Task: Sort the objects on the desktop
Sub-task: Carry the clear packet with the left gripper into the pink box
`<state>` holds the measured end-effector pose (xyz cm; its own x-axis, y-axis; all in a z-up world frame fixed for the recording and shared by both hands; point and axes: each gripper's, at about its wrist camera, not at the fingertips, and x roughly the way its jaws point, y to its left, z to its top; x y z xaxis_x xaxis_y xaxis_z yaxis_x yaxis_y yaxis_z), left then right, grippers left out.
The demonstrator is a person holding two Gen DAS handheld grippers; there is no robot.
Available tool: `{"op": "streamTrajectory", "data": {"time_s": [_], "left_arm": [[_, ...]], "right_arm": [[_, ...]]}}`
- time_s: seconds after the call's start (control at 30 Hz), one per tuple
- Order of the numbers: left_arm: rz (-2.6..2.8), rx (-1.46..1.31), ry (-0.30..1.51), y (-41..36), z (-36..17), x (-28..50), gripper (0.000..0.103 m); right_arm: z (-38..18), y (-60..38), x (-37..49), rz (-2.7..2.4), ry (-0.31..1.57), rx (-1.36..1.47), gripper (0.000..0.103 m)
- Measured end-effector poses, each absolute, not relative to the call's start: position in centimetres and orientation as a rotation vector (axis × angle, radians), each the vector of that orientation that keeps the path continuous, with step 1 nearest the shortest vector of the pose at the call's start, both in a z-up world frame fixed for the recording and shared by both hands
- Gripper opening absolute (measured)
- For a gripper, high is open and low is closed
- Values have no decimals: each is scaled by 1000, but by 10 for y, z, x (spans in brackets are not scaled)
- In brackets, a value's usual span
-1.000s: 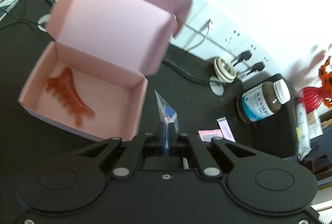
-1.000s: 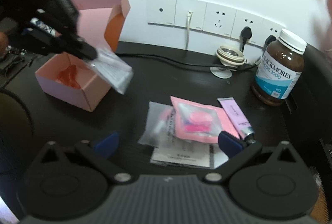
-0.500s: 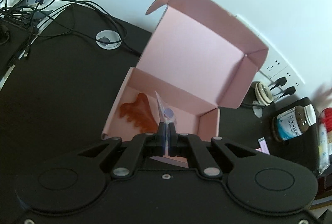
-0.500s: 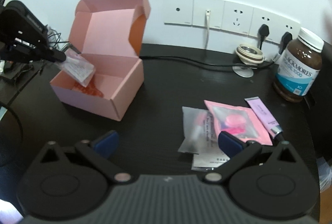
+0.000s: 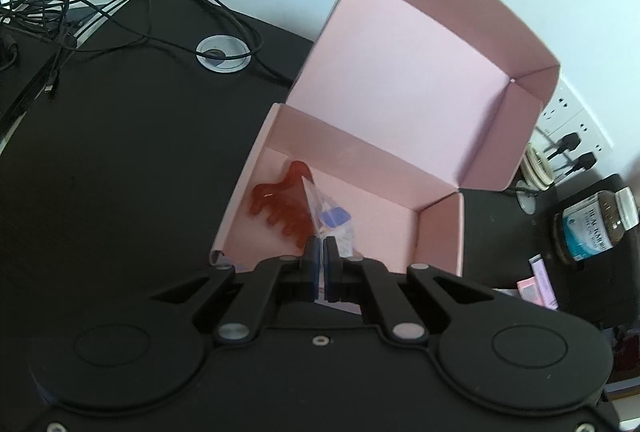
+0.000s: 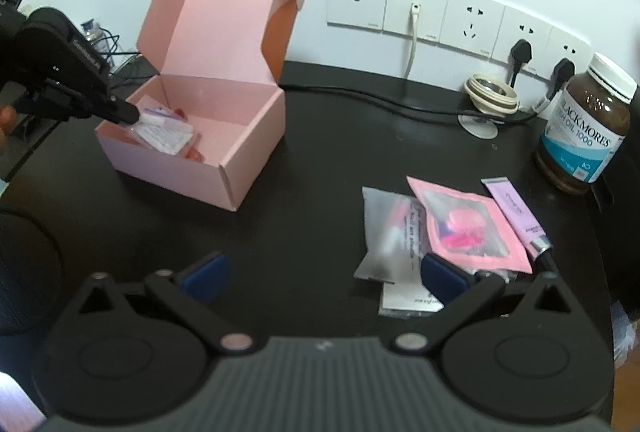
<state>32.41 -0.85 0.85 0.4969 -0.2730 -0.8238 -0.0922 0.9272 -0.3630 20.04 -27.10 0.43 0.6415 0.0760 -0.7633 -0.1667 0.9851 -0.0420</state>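
Left wrist view: my left gripper [image 5: 320,250] has its jaws clamped on a clear plastic packet [image 5: 330,218], inside the pink box [image 5: 440,228] over the orange comb [image 5: 280,208]. Right gripper [image 6: 320,272] jaws apart above the tabletop [image 6: 312,192].

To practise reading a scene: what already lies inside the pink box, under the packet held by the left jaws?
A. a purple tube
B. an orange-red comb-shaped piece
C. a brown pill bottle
B: the orange-red comb-shaped piece lies on the floor of the pink box, beside the clear packet.
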Motion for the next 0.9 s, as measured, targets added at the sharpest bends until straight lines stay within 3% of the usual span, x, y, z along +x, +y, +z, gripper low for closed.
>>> {"op": "streamTrajectory", "data": {"time_s": [0.9], "left_arm": [[-44, -201, 1101, -17, -8, 339, 2]], "right_arm": [[1, -268, 203, 116, 875, -114, 102]]}}
